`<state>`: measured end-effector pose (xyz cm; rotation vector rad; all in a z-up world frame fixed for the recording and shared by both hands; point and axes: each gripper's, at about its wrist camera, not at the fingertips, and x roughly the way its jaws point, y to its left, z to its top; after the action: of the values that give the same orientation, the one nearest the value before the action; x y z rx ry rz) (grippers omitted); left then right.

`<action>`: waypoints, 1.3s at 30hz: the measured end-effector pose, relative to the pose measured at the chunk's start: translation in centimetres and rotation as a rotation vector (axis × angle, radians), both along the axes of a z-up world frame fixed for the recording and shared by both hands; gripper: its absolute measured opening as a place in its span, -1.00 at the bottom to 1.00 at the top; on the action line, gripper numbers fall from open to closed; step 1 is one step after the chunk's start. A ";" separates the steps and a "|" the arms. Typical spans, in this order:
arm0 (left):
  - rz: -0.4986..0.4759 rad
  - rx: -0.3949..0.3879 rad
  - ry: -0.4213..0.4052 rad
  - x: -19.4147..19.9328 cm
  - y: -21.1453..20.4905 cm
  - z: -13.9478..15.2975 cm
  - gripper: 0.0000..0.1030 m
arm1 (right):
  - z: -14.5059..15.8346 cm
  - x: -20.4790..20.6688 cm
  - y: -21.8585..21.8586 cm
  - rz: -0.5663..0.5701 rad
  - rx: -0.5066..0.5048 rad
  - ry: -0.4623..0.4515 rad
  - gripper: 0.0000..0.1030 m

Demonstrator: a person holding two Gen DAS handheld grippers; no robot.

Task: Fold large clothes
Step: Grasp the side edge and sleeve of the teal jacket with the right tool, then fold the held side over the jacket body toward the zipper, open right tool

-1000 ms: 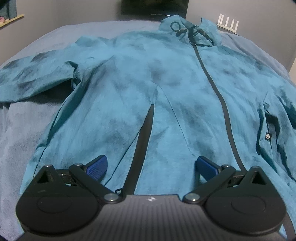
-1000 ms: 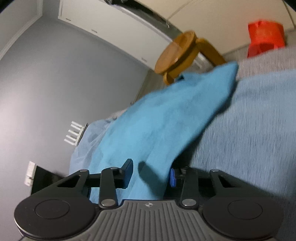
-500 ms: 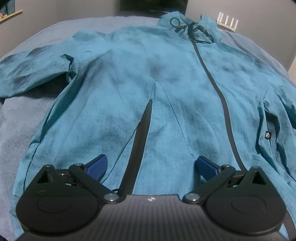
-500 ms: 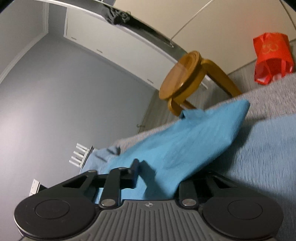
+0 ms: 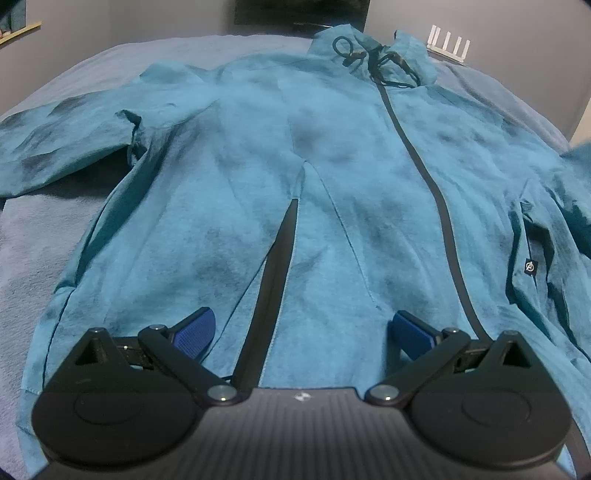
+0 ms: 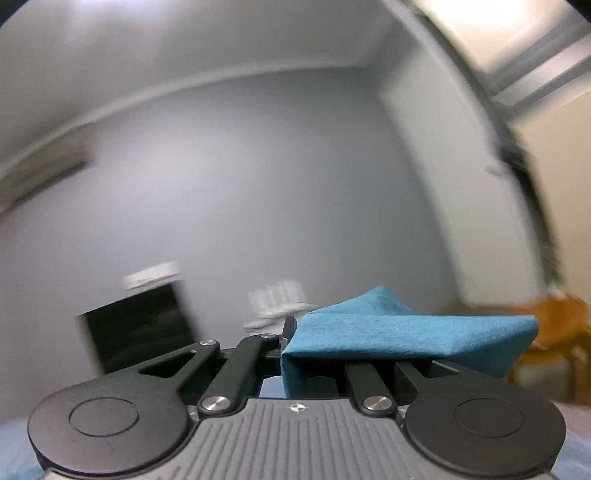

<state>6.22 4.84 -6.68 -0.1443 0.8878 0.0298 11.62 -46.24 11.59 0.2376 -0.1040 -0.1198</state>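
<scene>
A large teal hooded jacket (image 5: 258,192) lies front up on a grey-blue bed (image 5: 33,258), its dark zip running from hood to hem. My left gripper (image 5: 301,328) hovers open over the hem, its blue pads wide apart with nothing between them. In the right wrist view my right gripper (image 6: 291,345) is shut on the end of the jacket's sleeve (image 6: 406,336), lifted high, the cloth draped over the right finger. At the right edge of the left wrist view a bit of that raised sleeve (image 5: 578,155) shows.
The bed's cover shows left of the jacket. A white router (image 5: 448,40) and a dark screen (image 5: 303,13) stand beyond the hood. In the blurred right wrist view there is a grey wall (image 6: 258,184), a dark screen (image 6: 136,328) and a wooden stool (image 6: 554,332).
My right gripper closed on the sleeve end, rose off the bed and rolled, so its view now faces the wall. The left gripper stayed put; the jacket shifted slightly.
</scene>
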 end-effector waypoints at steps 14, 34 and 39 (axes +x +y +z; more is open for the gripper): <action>-0.012 -0.015 -0.009 -0.3 0.1 -0.1 1.00 | -12.0 4.5 23.6 0.507 -0.331 0.458 -0.88; -0.017 -0.039 -0.016 -0.3 0.5 -0.4 1.00 | -10.4 4.2 18.6 0.358 0.238 0.503 -0.86; -0.019 -0.052 -0.018 -0.3 0.7 -0.6 1.00 | -4.9 4.8 28.2 0.439 -0.130 0.348 -0.90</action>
<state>5.88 5.55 -7.26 -0.1844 0.8724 -0.0124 16.42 -18.02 6.71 0.1026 0.2861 0.2819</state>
